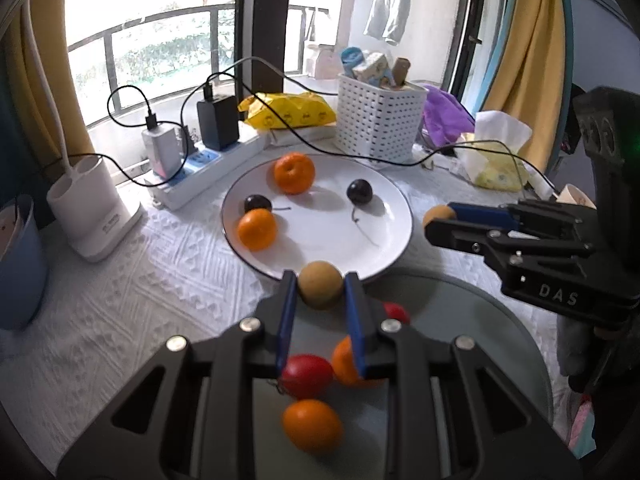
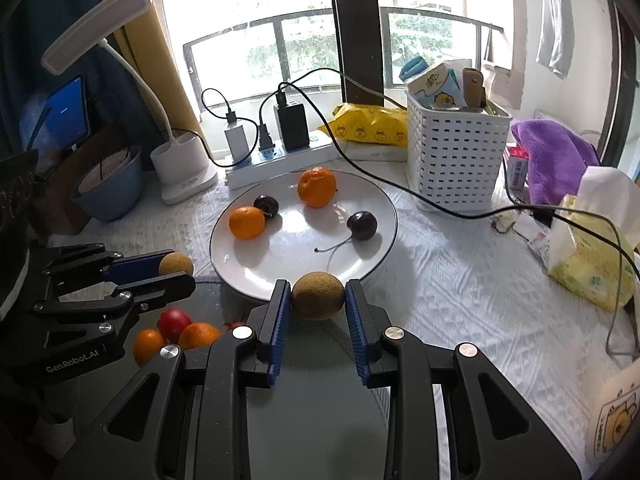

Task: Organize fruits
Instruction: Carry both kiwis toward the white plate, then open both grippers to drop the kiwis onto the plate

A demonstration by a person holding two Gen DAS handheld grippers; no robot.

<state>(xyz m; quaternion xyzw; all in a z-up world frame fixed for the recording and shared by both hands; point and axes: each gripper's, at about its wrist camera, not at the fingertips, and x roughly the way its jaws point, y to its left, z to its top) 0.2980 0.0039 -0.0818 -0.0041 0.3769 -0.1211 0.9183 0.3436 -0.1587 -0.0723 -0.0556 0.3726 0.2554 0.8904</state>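
while each hand-held gripper (image 1: 320, 292) (image 2: 318, 296) clamps a brown fruit (image 1: 320, 289) (image 2: 317, 295), oranges (image 1: 294, 173) rest on the white plate (image 1: 384, 248)

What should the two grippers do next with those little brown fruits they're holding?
Probably carry them forward over the white plate and let go. Each gripper is shut on a brown fruit right at the plate's near rim, where oranges and cherries already lie.

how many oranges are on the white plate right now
2 on the white plate: one orange at the far side, the other orange at its left edge, touching a dark cherry. More oranges lie on the nearer grey plate, not counted.
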